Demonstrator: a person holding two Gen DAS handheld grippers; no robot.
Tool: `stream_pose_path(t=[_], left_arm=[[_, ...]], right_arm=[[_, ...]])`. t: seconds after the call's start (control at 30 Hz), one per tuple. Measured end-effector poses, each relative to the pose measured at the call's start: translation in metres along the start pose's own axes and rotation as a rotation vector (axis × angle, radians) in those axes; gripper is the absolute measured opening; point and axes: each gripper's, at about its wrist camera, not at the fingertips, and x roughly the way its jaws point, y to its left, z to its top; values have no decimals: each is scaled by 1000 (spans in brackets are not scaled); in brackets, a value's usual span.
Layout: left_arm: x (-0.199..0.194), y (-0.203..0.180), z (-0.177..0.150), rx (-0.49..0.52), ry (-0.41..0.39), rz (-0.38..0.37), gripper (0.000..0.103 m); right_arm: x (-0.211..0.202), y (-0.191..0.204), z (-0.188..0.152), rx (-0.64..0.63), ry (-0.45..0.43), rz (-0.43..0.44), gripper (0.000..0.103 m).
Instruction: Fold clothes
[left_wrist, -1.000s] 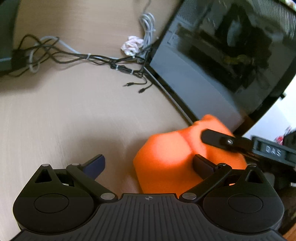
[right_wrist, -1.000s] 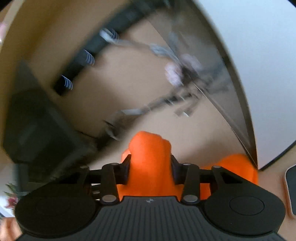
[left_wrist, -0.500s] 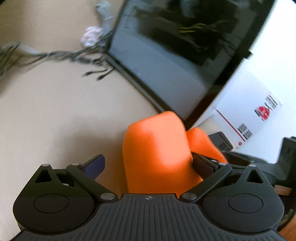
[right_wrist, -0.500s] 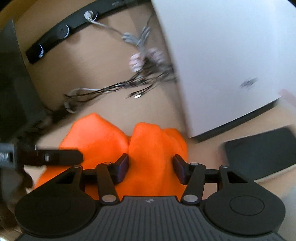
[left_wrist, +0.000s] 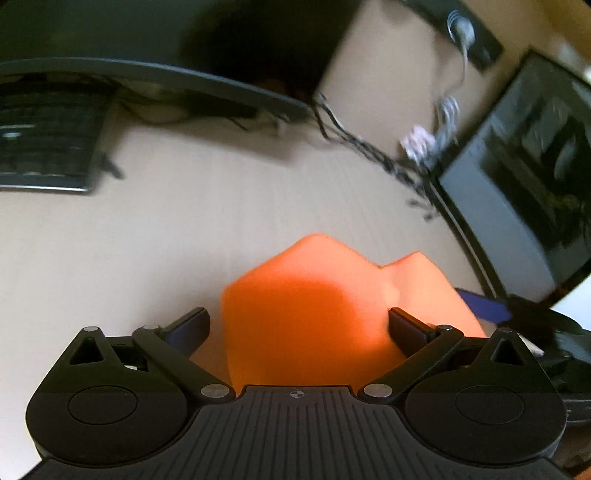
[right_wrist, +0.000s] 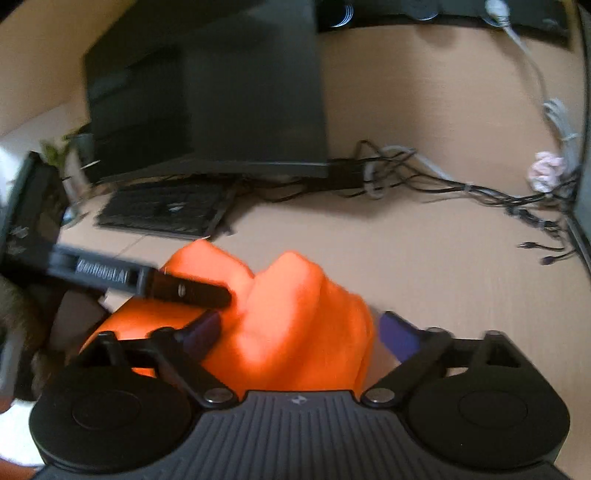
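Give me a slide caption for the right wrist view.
Right gripper open around bunched orange cloth on the desk, left gripper's finger crossing in.

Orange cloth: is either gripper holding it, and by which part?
Neither holds it. The right gripper has just been opening, the orange cloth loose between its jaws; the left gripper is open around it too.

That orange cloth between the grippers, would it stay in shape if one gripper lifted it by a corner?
Probably not. The orange cloth bulges in soft rounded humps and creases, so it looks floppy and would likely sag and unfold. It seems thick and fleecy, so the pads should hold it without slipping. It looks light; pushed across the desk, it would likely bunch up.
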Motion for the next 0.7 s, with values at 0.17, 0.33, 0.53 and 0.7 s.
stream_pose_path(t=[0.17,0.33,0.53,0.7], left_arm=[[-10,23,-1,-82,-23,-26,103],[-26,35,10,-146,-91,-38,103],[-31,42,9,-155,-82,-9,103],[-20,48,-3,-184,-44,-4,103]], right_arm=[[1,3,9,99,41,200,24],[-4,-38,39,445,-82,422,13],[29,-53,16,506,-24,230,24],[8,-21,9,271,-42,161,78]])
